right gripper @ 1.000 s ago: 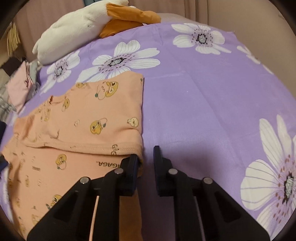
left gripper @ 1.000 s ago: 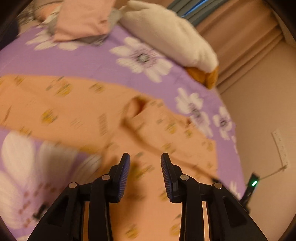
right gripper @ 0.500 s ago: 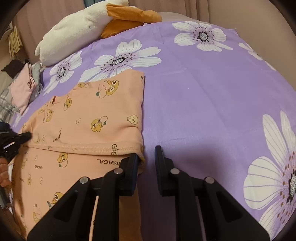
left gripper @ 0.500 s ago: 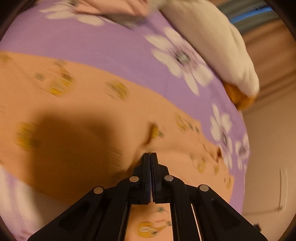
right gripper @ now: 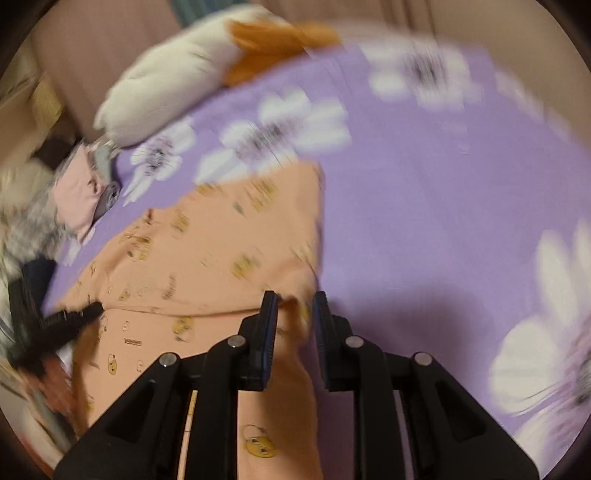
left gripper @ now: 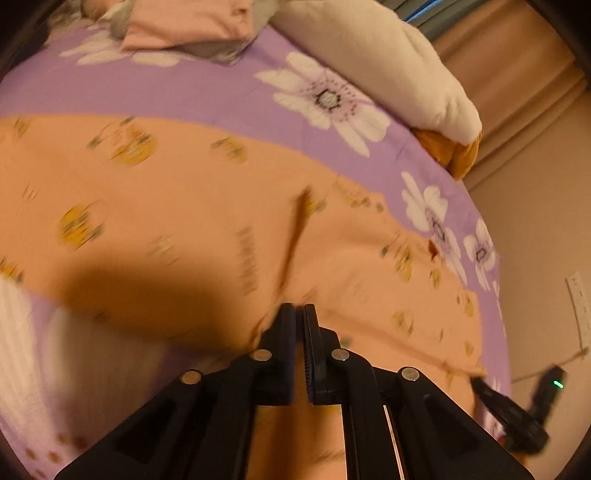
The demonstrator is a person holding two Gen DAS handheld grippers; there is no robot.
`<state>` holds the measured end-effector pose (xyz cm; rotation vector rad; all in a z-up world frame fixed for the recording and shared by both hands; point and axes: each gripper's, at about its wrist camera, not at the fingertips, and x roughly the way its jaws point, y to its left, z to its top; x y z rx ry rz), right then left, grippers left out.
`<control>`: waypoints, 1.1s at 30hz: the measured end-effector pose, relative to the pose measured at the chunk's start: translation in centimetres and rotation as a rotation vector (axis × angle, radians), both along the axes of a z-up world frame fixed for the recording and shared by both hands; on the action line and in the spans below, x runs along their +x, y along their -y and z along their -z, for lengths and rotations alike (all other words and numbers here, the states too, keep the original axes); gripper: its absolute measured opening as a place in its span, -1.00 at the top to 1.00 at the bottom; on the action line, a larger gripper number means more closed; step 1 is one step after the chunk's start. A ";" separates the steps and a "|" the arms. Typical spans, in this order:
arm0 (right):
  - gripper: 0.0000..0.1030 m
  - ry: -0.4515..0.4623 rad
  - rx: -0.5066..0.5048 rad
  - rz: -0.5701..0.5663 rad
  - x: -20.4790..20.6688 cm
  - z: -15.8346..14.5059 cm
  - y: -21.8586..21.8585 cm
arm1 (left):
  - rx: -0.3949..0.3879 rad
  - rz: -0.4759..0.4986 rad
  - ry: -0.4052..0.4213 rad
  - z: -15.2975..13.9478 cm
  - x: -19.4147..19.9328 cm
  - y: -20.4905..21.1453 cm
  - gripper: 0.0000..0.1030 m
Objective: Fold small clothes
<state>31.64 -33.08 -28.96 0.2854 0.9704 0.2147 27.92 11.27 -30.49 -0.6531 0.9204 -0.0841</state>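
Across purple flowered bedsheet, found orange printed garment spread wide, one layer folded over onto itself with the hem of the upper layer running across the lower one. Saw the garment's far edge straight and flat on the sheet, its right-hand edge, in the right wrist view, also straight and ending cleanly against bare purple.

Found left gripper at the garment's near side, fingers together and clamped on a ridge of the orange cloth, with a crease running from the tips away across the fabric. Found right gripper at the folded corner of the same garment, jaws closing, a bunched corner of cloth held between them. Could not make out finer detail of the print; both views blurred.

Beyond the garment's far edge, noted a strip of open sheet, then a white cushion with an orange piece tucked under its end. Noted a pile of pink folded clothes lying farther off, past the garment's far edge, well apart from it. To the right of the garment in the right wrist view, saw a broad stretch of bare sheet. Past the garment's end by the right gripper, saw only a narrow band of sheet before the bed's edge and a plain wall.
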 end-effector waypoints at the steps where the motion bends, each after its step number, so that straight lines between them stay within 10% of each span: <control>1: 0.81 -0.045 -0.028 -0.003 0.3 1.2 0.2 | -0.024 -0.003 -0.016 -0.2 -0.3 -0.8 0.86; 4: 0.69 -0.001 -0.026 -0.027 -0.2 -0.2 0.3 | -0.022 -0.046 -0.042 -2.8 -1.1 -2.1 0.81; 8: 0.68 0.124 0.090 -0.026 -0.2 -2.7 0.3 | 0.169 -0.118 0.065 -6.0 -3.9 -3.4 0.79; 13: 0.79 -0.010 0.012 0.001 0.8 1.1 -1.0 | 0.038 -0.219 -0.030 -4.1 -4.3 -7.4 0.76; 19: 0.72 -0.029 0.065 -0.009 -0.3 0.4 0.2 | 0.231 -0.377 -0.024 -5.7 -5.9 -9.6 0.76; 23: 0.60 0.057 0.107 -0.010 -0.2 -1.2 0.2 | 0.131 -0.526 0.009 -6.1 -8.5 -13.6 0.09; 30: 0.64 0.019 -0.019 0.018 0.6 1.1 -1.0 | 0.149 -0.692 -0.059 -5.2 -10.8 -18.7 0.08; 33: 0.60 -0.005 0.003 0.004 0.4 0.8 -0.4 | 0.022 -0.763 -0.096 -3.6 -12.2 -21.1 0.08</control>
